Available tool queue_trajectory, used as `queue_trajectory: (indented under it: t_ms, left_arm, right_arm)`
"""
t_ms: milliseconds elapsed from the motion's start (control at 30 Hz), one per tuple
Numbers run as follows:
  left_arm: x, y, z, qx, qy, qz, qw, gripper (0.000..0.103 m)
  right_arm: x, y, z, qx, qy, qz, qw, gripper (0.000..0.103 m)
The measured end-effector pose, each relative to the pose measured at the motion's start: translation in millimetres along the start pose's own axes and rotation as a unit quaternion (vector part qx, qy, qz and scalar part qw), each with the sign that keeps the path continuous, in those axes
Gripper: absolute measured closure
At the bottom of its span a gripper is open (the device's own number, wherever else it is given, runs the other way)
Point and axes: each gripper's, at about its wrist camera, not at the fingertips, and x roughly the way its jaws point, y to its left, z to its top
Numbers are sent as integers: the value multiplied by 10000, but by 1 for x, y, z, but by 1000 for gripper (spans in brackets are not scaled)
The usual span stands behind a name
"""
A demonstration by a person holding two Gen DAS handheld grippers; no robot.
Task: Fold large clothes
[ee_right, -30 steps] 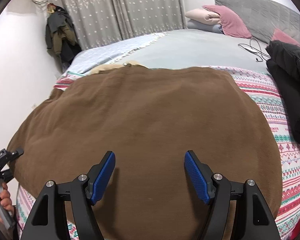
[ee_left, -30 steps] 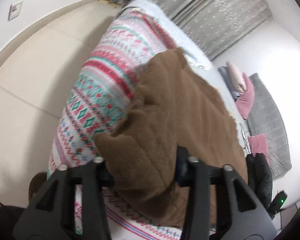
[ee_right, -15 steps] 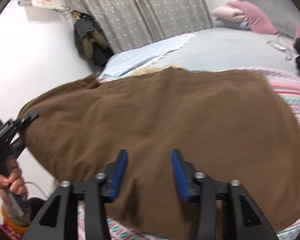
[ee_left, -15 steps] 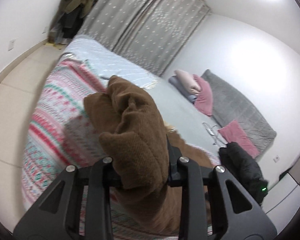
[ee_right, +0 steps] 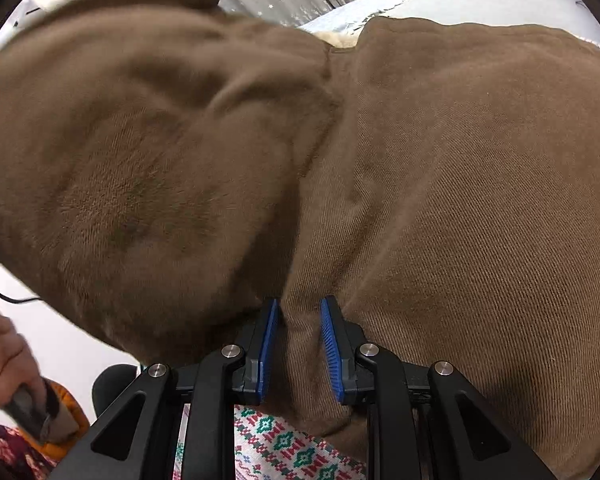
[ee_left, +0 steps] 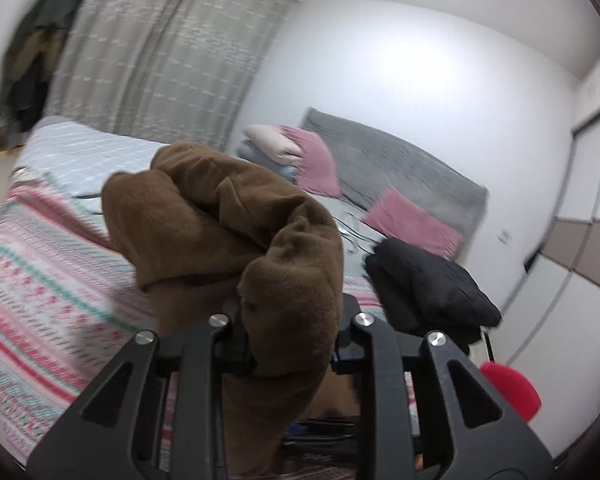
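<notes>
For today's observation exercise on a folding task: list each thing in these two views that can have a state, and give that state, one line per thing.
brown garment: partly lifted, one side raised, the rest on the bed.
left gripper: clamped on a bunched part of the garment.
right gripper: jaws closing, a fold of the garment between them.
patterned blanket: spread flat.
black jacket: heaped, unfolded.
curtains: drawn.

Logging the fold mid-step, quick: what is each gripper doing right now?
Left gripper: shut on a thick bunch of the brown garment, lifted above the bed.
Right gripper: jaws closing on a fold of the same garment, near its lower edge.
</notes>
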Motion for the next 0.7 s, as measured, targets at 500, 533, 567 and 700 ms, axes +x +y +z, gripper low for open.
queue_trajectory:
  t_ms: [500, 533, 567, 700]
  left_arm:
    - [119, -96, -78, 835, 1999, -1145, 9695, 75]
    - [127, -94, -90, 805, 2186, -1199, 9651, 75]
    - [137, -89, -103, 701, 2428, -1260, 9593, 75]
    - [153, -64, -133, 119, 2884, -1557, 9447, 75]
  right_arm:
    - [-141, -121, 4, 2170, -1820, -157, 9589, 56]
    - [-147, -129, 1, 2288, -1924, -239, 9540, 56]
    - [-152, -135, -1, 2403, -1997, -314, 9494, 56]
    - [-151, -145, -10, 2743, -2032, -126, 9399, 56]
